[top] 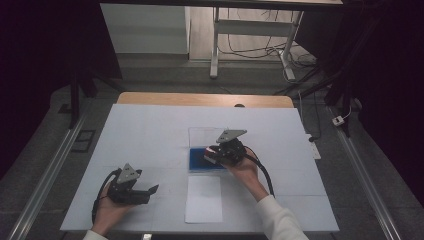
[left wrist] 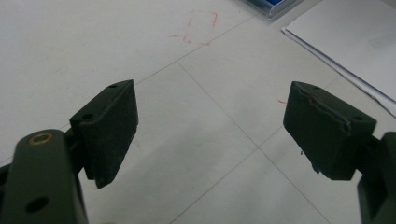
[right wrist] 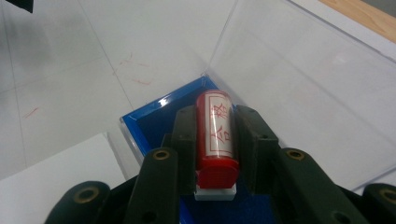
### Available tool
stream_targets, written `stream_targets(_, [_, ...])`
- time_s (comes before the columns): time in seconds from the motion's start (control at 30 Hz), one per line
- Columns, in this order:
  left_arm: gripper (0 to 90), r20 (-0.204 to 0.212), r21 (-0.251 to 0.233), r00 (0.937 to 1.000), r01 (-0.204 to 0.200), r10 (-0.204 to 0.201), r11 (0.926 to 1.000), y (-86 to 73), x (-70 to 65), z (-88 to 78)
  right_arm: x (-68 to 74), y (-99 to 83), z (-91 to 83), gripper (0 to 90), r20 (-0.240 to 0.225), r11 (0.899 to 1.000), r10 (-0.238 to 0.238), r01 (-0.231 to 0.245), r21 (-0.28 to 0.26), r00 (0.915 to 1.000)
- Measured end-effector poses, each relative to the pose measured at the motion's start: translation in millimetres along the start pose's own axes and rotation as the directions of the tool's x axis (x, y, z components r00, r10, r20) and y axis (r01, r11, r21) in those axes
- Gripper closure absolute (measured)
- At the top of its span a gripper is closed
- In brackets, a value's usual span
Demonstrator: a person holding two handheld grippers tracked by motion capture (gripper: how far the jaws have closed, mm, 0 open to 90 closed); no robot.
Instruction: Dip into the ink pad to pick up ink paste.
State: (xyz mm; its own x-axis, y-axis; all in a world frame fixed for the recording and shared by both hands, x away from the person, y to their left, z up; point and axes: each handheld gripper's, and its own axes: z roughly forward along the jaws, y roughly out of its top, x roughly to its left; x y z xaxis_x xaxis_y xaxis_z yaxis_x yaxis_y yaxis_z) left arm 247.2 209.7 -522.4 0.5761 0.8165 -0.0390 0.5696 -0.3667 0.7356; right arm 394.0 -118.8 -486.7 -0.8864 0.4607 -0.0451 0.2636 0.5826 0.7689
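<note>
**Two grippers, one stamp, one ink pad, one sheet**

At the left of the high view, the left gripper rests low on the white table cover, held in a hand. Its jaws stand wide apart with nothing between them; its own view shows bare cover between the two black pads, with faint red marks farther off.

One white sheet of paper lies near the middle front edge. Just beyond it sits one blue ink pad with its clear lid tipped open behind.

The right gripper hangs over the blue pad. Its jaws are closed on one red cylindrical stamp, held above the blue tray. The stamp's white label carries red characters inside a red border; I cannot read them reliably.
</note>
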Motion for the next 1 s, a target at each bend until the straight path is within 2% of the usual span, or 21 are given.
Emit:
stream_targets(0.77, [18.2,-0.003,-0.001,1.0,0.007,-0.007,1.0,-0.7,1.7,-0.2,2.1,-1.4,5.7,70.2,0.02,0.999,-0.023,0.022,0.029,0.9995])
stream_targets(0.93, [18.2,-0.002,-0.005,1.0,0.007,-0.007,1.0,-0.6,1.7,-1.2,0.7,-1.6,6.1,70.3,0.011,1.0,-0.003,0.003,0.031,0.9999])
stream_targets(1.0, [18.2,-0.002,-0.007,1.0,0.01,-0.01,0.9999,-0.7,3.4,-2.0,0.6,0.1,5.7,70.4,0.013,0.999,-0.003,0.002,0.054,0.9999])
